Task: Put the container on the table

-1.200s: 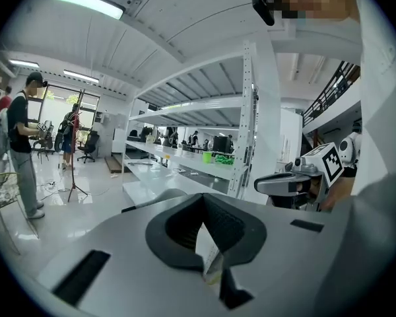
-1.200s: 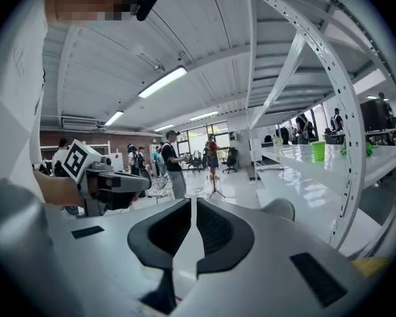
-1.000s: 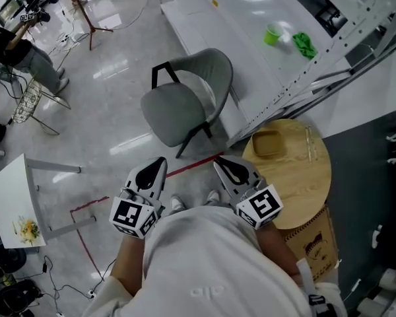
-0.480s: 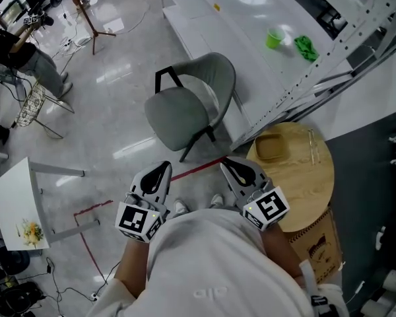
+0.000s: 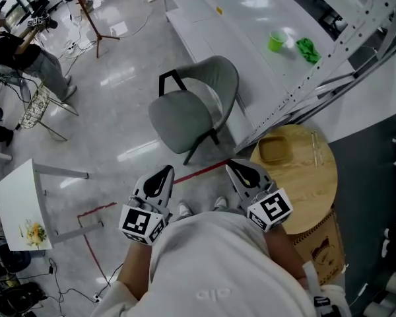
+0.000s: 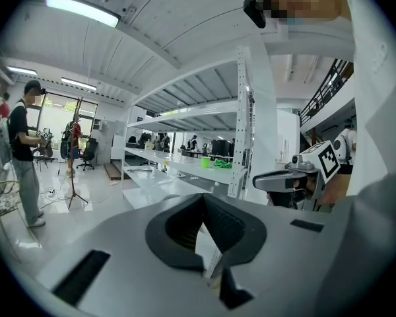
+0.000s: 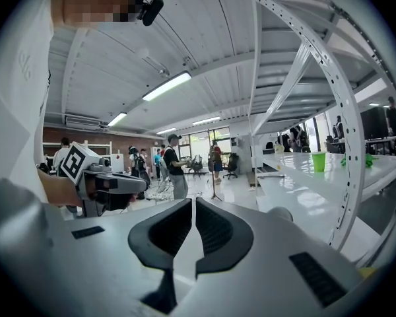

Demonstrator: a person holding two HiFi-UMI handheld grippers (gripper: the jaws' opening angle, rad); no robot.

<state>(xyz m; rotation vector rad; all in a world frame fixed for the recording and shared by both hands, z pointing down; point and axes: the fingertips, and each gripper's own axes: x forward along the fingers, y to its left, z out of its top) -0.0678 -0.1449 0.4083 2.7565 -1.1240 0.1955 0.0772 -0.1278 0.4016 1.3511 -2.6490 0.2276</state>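
Left tongs [image 5: 164, 172] shut and empty; right tongs [image 5: 236, 166] empty, just narrowed to a slit. A shallow wooden container [image 5: 275, 149] sits on the round wooden desk [image 5: 317, 190].

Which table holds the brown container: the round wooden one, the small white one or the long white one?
The round wooden table, beside the right gripper; the brown container sits near its far edge.

We stood in a large lab hall. We saw tall white racking [image 6: 243, 124], a tripod [image 6: 70, 170] and loose floor cables [image 5: 61, 284].
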